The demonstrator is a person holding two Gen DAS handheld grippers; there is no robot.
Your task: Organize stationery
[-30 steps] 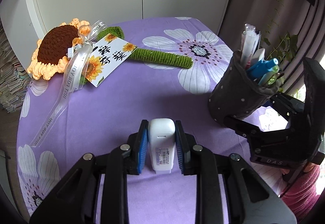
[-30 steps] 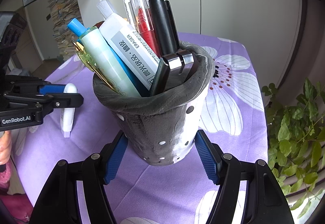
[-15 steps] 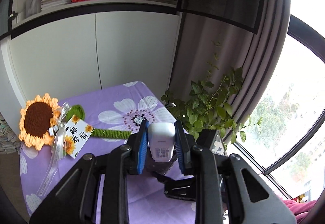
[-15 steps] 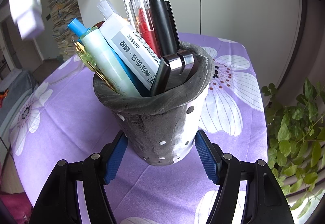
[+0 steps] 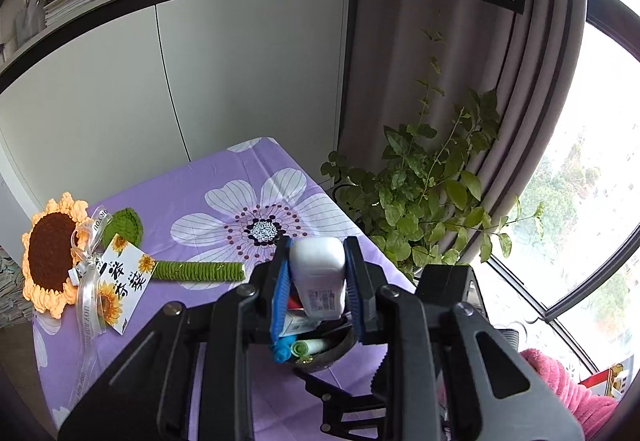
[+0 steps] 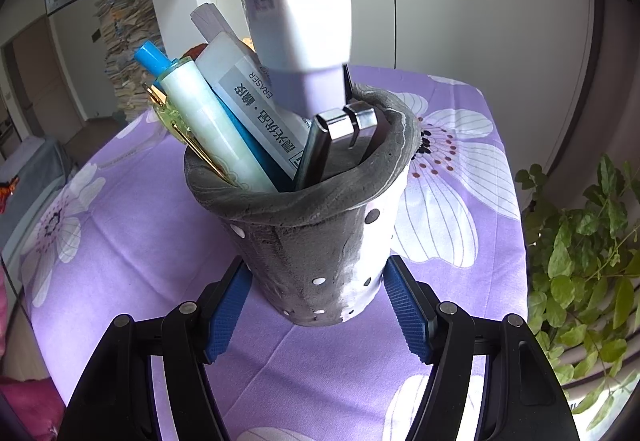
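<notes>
Step in hand: insertion of the last loose item into the pen holder (image 6: 316, 225). The left gripper (image 5: 318, 281) is clamped on a white correction-tape dispenser (image 5: 318, 279), pads pressing both flat sides, and holds it directly above the holder's mouth. From the right wrist view the dispenser (image 6: 296, 1) hangs nose-down, its lilac tip just over the rim and touching or nearly touching the black binder clip (image 6: 340, 129); I cannot tell which.

The right gripper (image 6: 316, 301) has its jaws spread to either side of the holder's base. Whether the blue pads actually press the felt wall is unclear; small gaps seem to show, so it probably brackets rather than grips.

Holder contents: eraser (image 6: 256, 113), pale green pen (image 6: 212, 129) with blue cap, binder clip.

Next move, as judged: lower the dispenser into the open pocket behind the clip, then part the left jaws. The holder is soft and crowded, so it may tip or jam.

Hidden: the dispenser's upper body is cropped in the right view; the holder interior is mostly masked by the left gripper.
</notes>
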